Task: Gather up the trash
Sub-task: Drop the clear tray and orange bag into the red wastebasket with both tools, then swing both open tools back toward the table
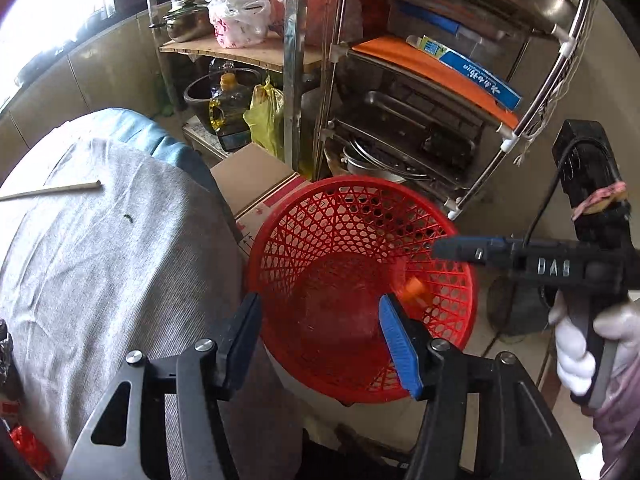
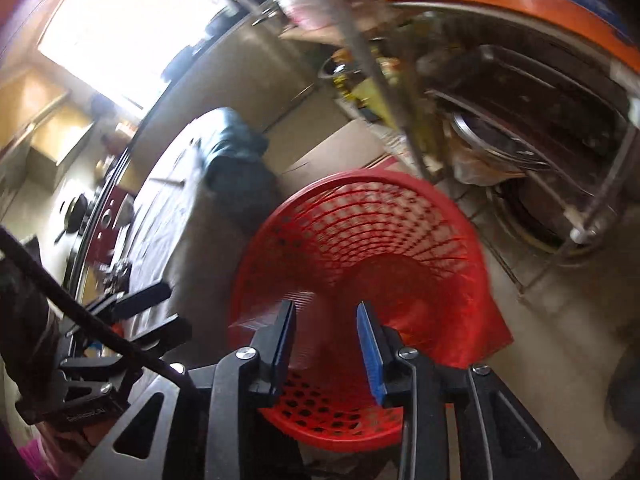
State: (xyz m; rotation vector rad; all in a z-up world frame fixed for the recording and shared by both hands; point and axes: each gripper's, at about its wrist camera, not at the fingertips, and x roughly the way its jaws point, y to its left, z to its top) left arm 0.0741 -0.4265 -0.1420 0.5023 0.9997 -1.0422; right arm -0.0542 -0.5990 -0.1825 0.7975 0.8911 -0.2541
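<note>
While a blurred orange scrap (image 1: 416,290) is seen inside the red basket (image 1: 360,200), just beyond the left hand-held gripper (image 1: 320,344), both it and the right hand-held gripper (image 2: 326,344) are held spread, nothing pinched, above the basket.

Raised letters "DAS" stand on the black body of the right gripper (image 1: 436,249), seen from the left wrist view. The blue box (image 1: 468,72) on the orange shelf board (image 1: 400,56) carries white script, too small to read. The cardboard carton (image 1: 256,188) shows printed arrows.
</note>
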